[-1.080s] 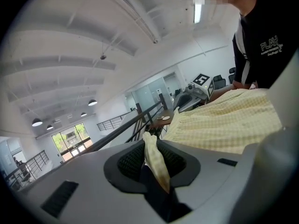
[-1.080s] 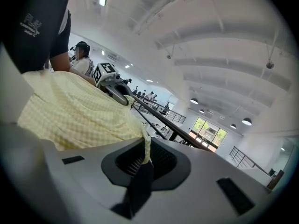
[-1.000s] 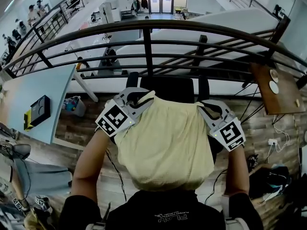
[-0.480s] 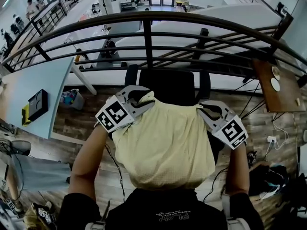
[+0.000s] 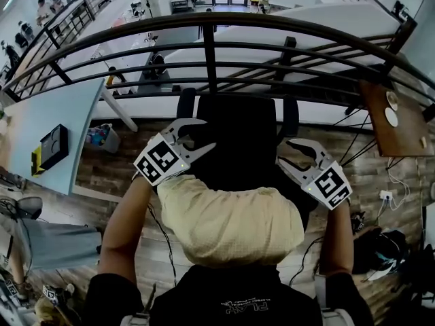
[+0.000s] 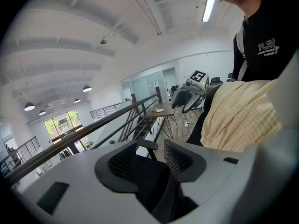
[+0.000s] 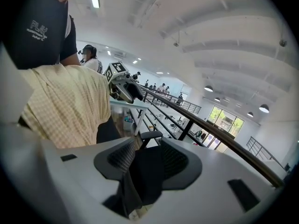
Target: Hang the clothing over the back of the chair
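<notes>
Released since the earlier frame, the pale yellow checked shirt (image 5: 231, 223) was no longer stretched between the grippers. On the left gripper (image 5: 205, 134) the jaws had just been opened and were spread wide, with nothing pinched between them; the right gripper (image 5: 285, 151) was spread and empty likewise. Just behind both, the shirt was draped over the back of the black office chair (image 5: 238, 138), close to the person's chest. Beyond the chair, a dark metal railing (image 5: 204, 29) was seen.
</notes>
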### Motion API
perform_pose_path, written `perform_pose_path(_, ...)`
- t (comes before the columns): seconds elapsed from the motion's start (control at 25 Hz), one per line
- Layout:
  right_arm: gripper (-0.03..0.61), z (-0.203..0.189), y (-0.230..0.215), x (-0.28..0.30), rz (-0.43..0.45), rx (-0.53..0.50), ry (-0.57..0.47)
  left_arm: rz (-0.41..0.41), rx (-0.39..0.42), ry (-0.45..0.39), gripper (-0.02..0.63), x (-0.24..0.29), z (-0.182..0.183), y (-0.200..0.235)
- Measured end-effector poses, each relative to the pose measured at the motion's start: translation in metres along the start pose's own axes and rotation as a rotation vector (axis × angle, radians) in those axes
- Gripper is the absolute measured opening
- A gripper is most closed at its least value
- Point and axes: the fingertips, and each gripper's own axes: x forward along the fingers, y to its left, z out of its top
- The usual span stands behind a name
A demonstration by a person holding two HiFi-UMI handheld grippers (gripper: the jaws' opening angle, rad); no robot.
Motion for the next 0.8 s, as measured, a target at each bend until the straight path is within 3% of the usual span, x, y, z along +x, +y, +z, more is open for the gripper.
perform_pose_path(0.52, 0.132, 0.011, 0.001, -0.002, -0.063, -0.047, -0.029, 0.029, -0.022, -0.045, 0.201, -0.006, 0.016, -0.002)
perform_pose_path(0.72, 0.097, 0.029, -0.018, -0.013, -0.191, -0.124, -0.076, 0.065, 0.008, -0.096, 0.191, -0.015, 0.042, 0.000)
perform_pose_path(0.8, 0.074, 0.040, -0.026, -0.024, -0.242, -0.142, -0.104, 0.102, 0.025, -0.126, 0.147, -0.022, 0.054, 0.002)
